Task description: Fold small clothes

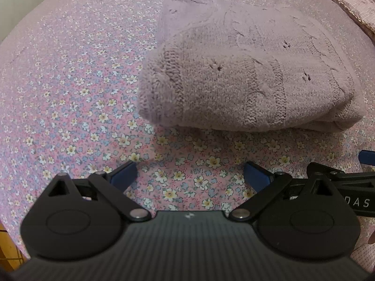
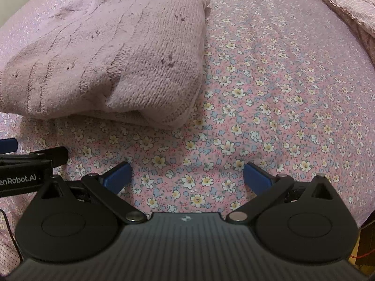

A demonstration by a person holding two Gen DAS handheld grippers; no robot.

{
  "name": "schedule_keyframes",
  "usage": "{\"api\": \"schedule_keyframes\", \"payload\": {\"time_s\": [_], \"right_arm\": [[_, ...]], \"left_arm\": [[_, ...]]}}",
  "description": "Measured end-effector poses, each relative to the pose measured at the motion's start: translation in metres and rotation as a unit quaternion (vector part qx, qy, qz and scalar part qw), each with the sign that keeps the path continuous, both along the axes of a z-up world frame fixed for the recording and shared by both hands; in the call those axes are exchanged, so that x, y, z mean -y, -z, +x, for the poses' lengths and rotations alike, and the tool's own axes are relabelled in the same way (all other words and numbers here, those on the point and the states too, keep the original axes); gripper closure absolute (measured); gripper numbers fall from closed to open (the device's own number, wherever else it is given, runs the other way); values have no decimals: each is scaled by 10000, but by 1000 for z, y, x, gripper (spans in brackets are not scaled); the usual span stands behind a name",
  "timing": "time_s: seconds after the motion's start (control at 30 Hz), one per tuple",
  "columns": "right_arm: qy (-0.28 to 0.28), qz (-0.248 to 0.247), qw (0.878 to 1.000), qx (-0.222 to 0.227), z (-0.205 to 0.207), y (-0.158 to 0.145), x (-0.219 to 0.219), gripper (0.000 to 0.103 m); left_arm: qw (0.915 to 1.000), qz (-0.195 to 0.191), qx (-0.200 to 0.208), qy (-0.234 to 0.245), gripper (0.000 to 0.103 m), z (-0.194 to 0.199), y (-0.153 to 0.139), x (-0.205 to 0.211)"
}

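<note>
**A:** Start at my tongs. What have I got?

**B:** From where I sit, my left gripper (image 1: 190,175) has its blue fingers (image 1: 124,173) spread wide with nothing between them, only flowered cloth showing in the gap. My right gripper (image 2: 187,174) is the same: jaws wide apart, blue pads (image 2: 256,175) bare, holding nothing. Both hang just over the floral bedsheet (image 2: 269,98), and I cannot tell whether the tips touch it.

**A:** Can each camera see the other tool?

**B:** Yes. In my left wrist view the right gripper's black body comes in at three to four o'clock, with lettering on its side. In my right wrist view the left gripper (image 2: 8,145) enters at nine o'clock, one blue tip poking out. They sit side by side, near each other.

**A:** And the garment?

**B:** The knitted pink sweater (image 1: 246,75) lies folded into a thick bundle on the sheet, beyond both sets of fingers and apart from them. On my left camera it fills twelve to two o'clock, a ribbed edge at its left end. On my right camera it sits at ten to eleven o'clock, with a folded corner facing the lens.

**A:** Anything farther out?

**B:** A pink checked blanket (image 2: 346,2) with a trimmed edge runs across one o'clock in both views, well apart from the sweater.
</note>
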State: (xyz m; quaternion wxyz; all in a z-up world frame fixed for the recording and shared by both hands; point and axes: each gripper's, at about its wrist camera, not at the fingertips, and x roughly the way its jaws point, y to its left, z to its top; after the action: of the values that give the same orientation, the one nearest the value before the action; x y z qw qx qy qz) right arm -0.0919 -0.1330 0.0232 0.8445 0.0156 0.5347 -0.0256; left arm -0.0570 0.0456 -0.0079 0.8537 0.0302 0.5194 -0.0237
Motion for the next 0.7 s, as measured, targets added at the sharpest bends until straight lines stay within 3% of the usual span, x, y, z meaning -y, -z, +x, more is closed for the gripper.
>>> {"api": "schedule_keyframes", "payload": {"time_s": [0.7], "right_arm": [[-31,-1,10000,-29,2,-1,0,0]], "left_arm": [[10000,3,-8,-46,3,0,3,-2]]}}
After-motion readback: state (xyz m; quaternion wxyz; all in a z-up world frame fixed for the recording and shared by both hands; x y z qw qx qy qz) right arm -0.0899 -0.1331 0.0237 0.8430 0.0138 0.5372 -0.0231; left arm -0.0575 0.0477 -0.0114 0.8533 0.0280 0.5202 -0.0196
